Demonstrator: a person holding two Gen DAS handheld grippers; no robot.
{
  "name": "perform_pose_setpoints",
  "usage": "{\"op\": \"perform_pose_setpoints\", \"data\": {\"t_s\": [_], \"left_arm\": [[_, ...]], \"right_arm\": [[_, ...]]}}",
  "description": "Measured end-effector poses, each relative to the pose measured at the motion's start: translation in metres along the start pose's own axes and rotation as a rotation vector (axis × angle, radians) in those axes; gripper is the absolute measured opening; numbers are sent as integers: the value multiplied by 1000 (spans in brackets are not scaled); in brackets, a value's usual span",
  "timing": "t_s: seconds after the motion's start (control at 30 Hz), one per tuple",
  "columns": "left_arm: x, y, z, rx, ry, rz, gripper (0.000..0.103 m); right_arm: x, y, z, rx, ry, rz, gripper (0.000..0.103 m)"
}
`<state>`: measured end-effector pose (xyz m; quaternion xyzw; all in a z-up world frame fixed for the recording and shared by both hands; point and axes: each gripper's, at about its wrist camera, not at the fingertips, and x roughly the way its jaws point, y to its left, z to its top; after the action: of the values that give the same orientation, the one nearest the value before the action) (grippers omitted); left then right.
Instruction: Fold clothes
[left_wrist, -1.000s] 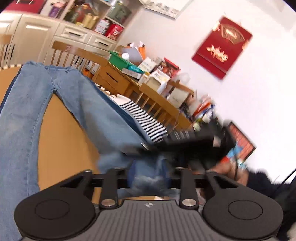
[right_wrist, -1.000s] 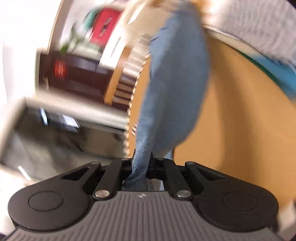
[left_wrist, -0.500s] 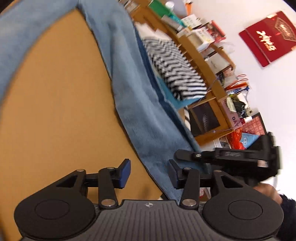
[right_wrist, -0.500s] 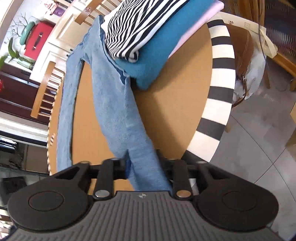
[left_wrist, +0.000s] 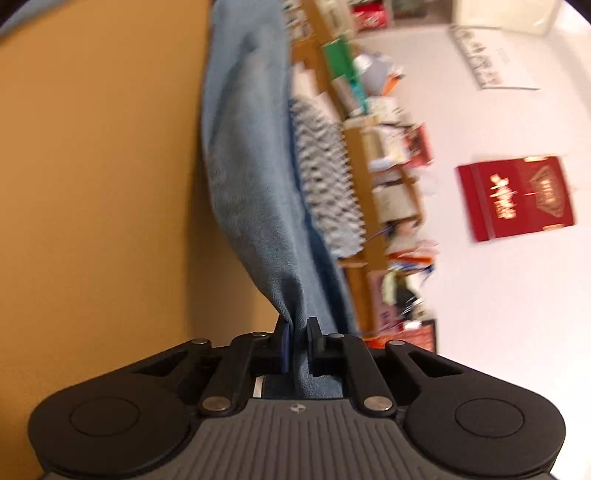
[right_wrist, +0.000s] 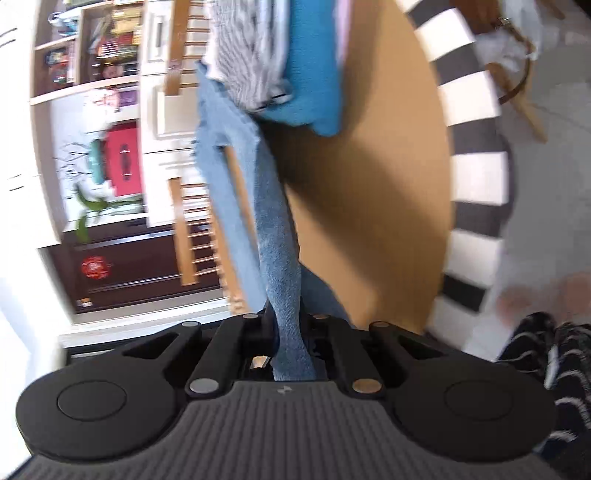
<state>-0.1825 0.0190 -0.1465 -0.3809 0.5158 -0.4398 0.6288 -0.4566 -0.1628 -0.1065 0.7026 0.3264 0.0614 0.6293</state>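
jeans (left_wrist: 255, 192) lie stretched across the round wooden table (left_wrist: 96, 184), one end bunched at the table's near edge, rest running away past the folded stack of clothes (right_wrist: 295, 62) (striped top over teal piece) that sits on the table's far side, touching the denim

step, as I read it: both ends of the jeans leg/hem just gripped, fold about to start; next move likely needs both hands lifting together and carrying the pinched end over toward the far part of the jeans, keeping cloth taut and clear of the stack

left gripper (left_wrist: 297, 341): fingers nearly pressed together, pinching a gathered fold of denim

right gripper (right_wrist: 286, 332): fingers closed tight on a twisted strip of denim, cloth running out over the table edge

frames blurred, finer cloth detail unclear
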Motion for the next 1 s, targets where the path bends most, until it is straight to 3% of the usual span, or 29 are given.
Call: {"op": "perform_pose_setpoints", "data": {"t_s": [0.1,0.13,0.2,0.27,0.3,0.33,0.37,0.43,0.47,0.53,0.63,0.73,0.87,1.0], "left_arm": [[-49,-26,7,37,-62,10,8],[-63,-35,8,65,-72,40,10],[-77,-45,5,140,-50,170,17],[-68,-31,-1,123,28,311,32],[-62,-18,-4,99,72,384,34],[-58,-7,-7,75,109,455,27],[-61,0,-8,54,121,493,26],[-84,1,-6,39,51,476,28],[-100,-5,-2,69,-9,485,29],[-131,-15,12,147,-130,538,47],[-167,-20,39,243,-254,657,53],[-181,-19,64,345,-335,794,54],[-173,-9,109,420,-361,903,58],[-169,19,141,352,-319,970,58]], "right_arm": [[14,21,-10,-24,72,88,6],[19,27,-12,-48,96,99,6],[25,27,-16,-86,111,88,6],[29,6,-12,-62,96,-8,8],[29,-8,-9,-64,77,-99,11],[28,-20,-6,-74,53,-215,13],[25,-28,-3,-84,30,-309,13],[10,-26,1,-134,-17,-366,19],[2,-18,2,-185,-48,-393,35],[-9,4,5,-316,-114,-466,48],[-6,40,12,-515,-182,-565,48],[18,72,22,-705,-187,-531,48],[85,113,33,-1007,-149,-533,46],[162,132,48,-1180,-116,-613,48]]}}
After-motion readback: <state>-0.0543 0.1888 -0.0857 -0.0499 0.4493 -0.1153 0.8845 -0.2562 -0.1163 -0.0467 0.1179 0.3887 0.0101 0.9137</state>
